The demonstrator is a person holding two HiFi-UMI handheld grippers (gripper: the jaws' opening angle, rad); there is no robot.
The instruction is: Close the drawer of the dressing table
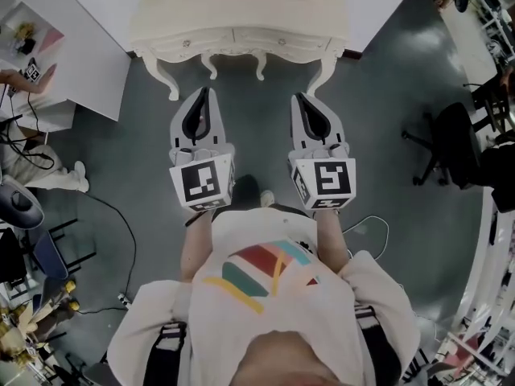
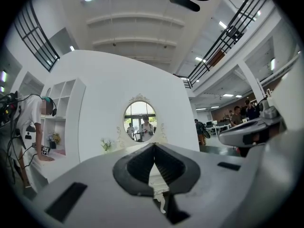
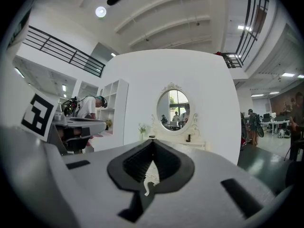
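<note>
The cream dressing table [image 1: 241, 37] with curved legs stands against a white wall at the top of the head view. From above, its front drawers [image 1: 197, 42] look flush with the frame. My left gripper [image 1: 206, 92] and right gripper [image 1: 299, 96] are held level side by side, pointing at the table, a short way in front of its legs and touching nothing. Both are shut with nothing between the jaws. In the left gripper view the shut left gripper [image 2: 154, 145] faces the oval mirror [image 2: 140, 121]. In the right gripper view the right gripper [image 3: 153, 140] faces the mirror [image 3: 174, 109].
A white desk [image 1: 72, 63] with a person leaning at it stands to the left. A black office chair [image 1: 451, 147] is on the right. Cables [image 1: 121, 232] trail over the grey floor at the left. People stand far off in the hall.
</note>
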